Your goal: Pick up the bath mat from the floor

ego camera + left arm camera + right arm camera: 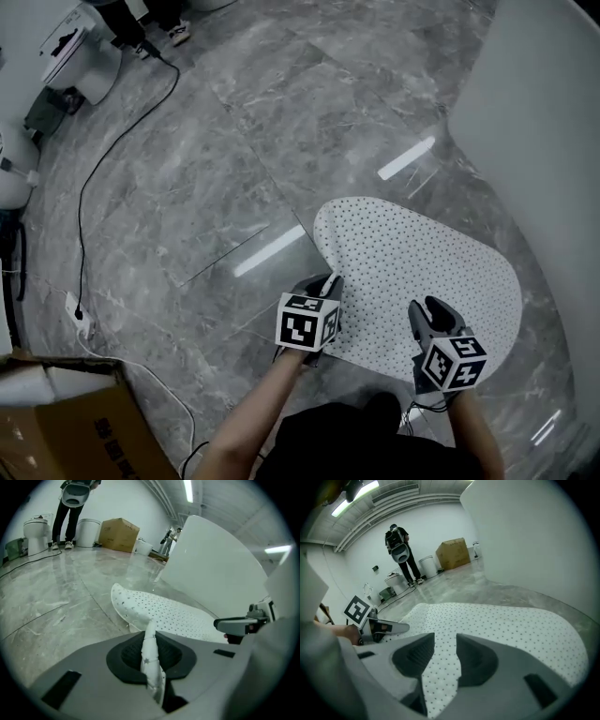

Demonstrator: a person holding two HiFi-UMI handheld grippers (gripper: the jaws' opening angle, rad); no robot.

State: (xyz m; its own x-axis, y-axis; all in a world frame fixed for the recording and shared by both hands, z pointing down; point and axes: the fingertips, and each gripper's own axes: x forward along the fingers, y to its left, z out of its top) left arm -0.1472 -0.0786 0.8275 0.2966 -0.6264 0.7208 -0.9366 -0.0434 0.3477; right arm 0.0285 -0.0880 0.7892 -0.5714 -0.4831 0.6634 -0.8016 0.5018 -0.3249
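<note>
Head view: bath mat (422,272), cardboard box (56,427)

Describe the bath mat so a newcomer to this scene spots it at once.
On the grey marble floor, beside the large white curved fixture at the right, lies the bath mat. It is a white rounded sheet dotted with small holes, its near left edge pinched in the left tongs; nothing else there is perforated.
</note>
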